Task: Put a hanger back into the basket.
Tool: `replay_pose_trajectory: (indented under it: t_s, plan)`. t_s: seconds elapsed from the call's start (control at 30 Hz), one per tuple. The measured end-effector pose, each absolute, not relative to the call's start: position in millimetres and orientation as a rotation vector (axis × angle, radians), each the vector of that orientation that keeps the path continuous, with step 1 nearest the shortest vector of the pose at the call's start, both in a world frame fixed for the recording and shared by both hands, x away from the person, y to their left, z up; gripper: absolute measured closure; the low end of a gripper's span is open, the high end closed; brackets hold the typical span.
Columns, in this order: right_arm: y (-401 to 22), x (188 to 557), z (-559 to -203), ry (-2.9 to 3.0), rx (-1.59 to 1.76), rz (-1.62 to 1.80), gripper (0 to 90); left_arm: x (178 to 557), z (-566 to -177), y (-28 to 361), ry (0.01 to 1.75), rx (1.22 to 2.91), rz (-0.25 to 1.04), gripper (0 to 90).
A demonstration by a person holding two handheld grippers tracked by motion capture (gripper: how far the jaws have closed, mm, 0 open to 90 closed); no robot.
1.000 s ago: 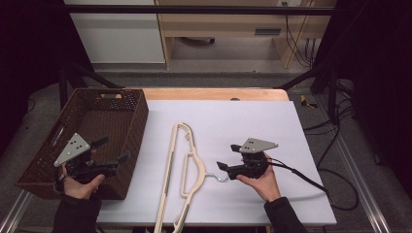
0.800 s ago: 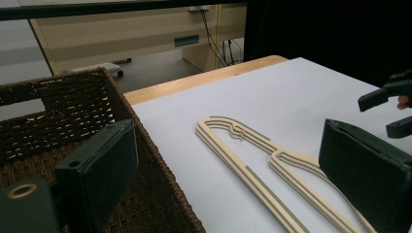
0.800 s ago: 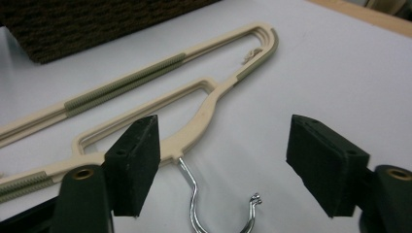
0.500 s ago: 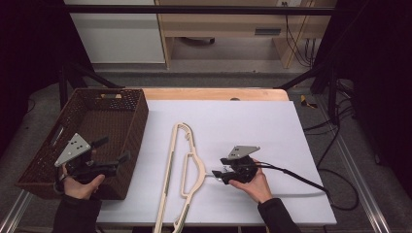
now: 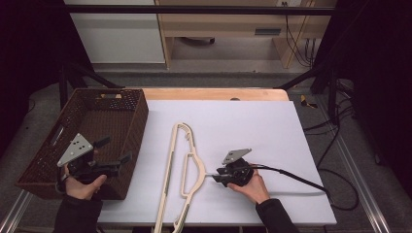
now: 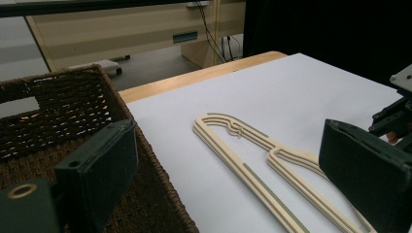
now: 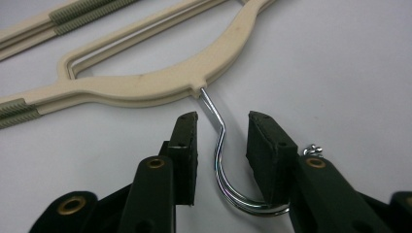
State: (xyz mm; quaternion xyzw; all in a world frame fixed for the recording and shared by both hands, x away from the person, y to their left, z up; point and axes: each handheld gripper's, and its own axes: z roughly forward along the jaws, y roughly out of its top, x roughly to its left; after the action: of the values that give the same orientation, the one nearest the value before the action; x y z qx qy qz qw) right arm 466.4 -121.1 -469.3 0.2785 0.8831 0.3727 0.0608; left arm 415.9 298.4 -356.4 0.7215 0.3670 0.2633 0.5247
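The hanger (image 5: pixel 182 165) lies flat on the bench (image 5: pixel 272 126), just right of the basket (image 5: pixel 131 121), its chrome hook (image 7: pixel 221 160) pointing toward the person's right hand. The right hand-held gripper (image 7: pixel 222 127) sits low over the bench with the hook between its jaws. These have just been closing but stand narrowly apart — one pad looks to be at the wire's outer bend, the other clear of it, so nothing is gripped yet. The step in hand looks like the grasp of the hook. Next, I judge, the jaws need to close fully on the thin wire without letting it slip aside, then lift. The left hand-held gripper (image 5: pixel 116 165) hovers over the basket's near corner, jaws wide and empty — waiting, it seems.
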Motion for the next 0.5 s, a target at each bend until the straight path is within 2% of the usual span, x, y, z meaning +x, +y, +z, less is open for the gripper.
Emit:
replay_pose_trajectory:
  t_s: [0.17,0.5]
  plan:
    - [-119.8,467.5,-473.3,2.704,0.840,1.098,75.2,415.6,-356.8,294.4,0.871,1.737,0.626,7.0]
    - [-120.0,468.1,-474.3,2.703,0.844,1.088,84.0,416.5,-360.5,283.3,0.855,1.771,0.615,7.1]
